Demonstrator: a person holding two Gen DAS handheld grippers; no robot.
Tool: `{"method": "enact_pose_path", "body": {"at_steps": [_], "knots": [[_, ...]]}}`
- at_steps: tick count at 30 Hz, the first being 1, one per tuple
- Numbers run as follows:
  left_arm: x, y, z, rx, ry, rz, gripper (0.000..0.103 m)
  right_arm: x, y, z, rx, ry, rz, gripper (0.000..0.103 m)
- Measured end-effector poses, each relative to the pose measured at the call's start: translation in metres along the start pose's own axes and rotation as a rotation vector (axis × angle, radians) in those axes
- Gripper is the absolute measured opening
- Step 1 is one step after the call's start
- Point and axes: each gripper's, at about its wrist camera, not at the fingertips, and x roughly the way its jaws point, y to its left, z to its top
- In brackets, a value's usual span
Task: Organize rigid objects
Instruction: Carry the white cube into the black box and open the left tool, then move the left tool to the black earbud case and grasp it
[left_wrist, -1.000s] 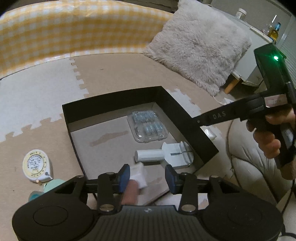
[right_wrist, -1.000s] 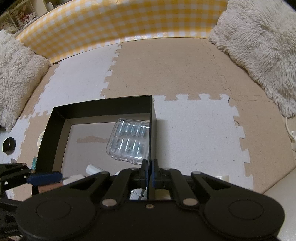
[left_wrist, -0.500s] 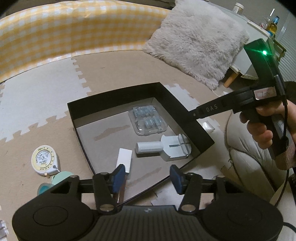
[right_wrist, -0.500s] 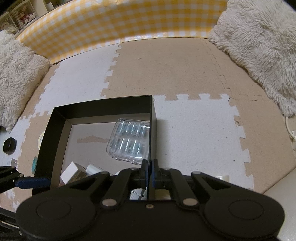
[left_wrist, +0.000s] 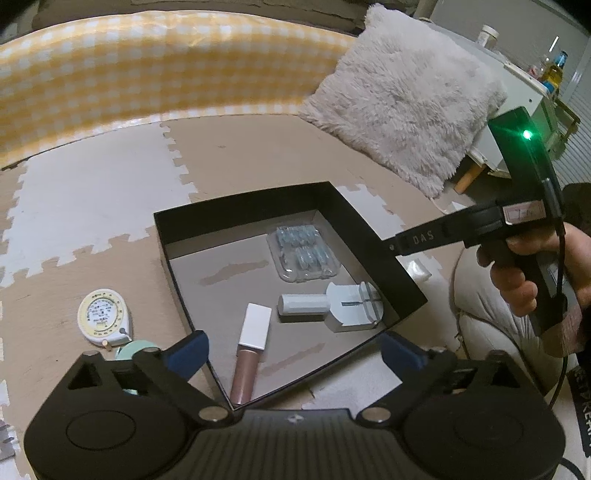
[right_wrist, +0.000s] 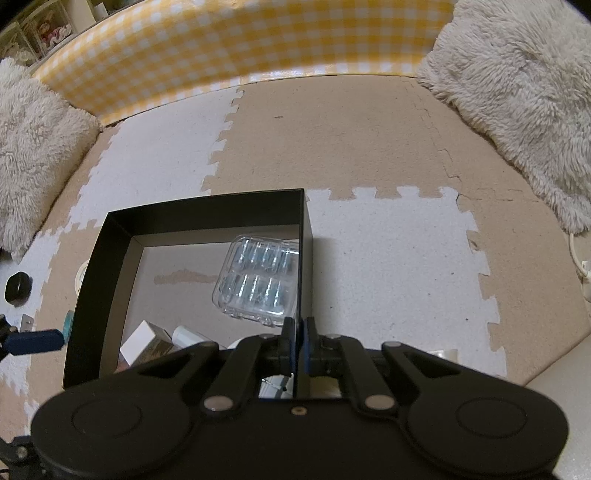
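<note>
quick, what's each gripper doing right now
Left gripper: open, jaws just opened, holding nothing; the pink lip gloss tube with white cap lies free below.
Right gripper: closed, holding nothing visible.

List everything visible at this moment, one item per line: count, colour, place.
box: 1, black, on floor mat
lip gloss: 1, pink, white cap, in box
blister pack: 1, clear, in box
white tool: 1, in box
tape measure: 1, yellow-white, left of box
mint roll: 1, beside tape measure
cushions: 2, fluffy, mat edges
left hand-held gripper: open, jaws just opened, empty
right hand-held gripper: shut on box wall
hand: 1, holding right gripper
</note>
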Motion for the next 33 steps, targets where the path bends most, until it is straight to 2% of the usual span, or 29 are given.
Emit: {"method": "enact_pose_path", "body": {"at_steps": [8, 16, 25, 29, 33], "knots": [[-0.005, 0.011, -0.001, -0.048, -0.023, 0.048, 0.103, 0.000, -0.001, 0.000, 0.013, 0.002, 0.005, 0.005], [-0.018, 0.035, -0.001, -0.104, -0.082, 0.133, 0.103, 0.000, -0.003, 0.000, 0.014, -0.002, 0.014, 0.005], [-0.044, 0.084, 0.008, -0.191, -0.162, 0.248, 0.103, 0.001, -0.003, -0.001, 0.014, 0.004, 0.011, 0.005], [-0.061, 0.113, 0.011, -0.242, -0.205, 0.326, 0.103, 0.000, -0.001, -0.001, 0.007, 0.007, 0.006, 0.005], [-0.075, 0.149, 0.010, -0.284, -0.205, 0.395, 0.103, 0.001, 0.000, -0.003, -0.006, 0.006, -0.004, 0.005]]}}
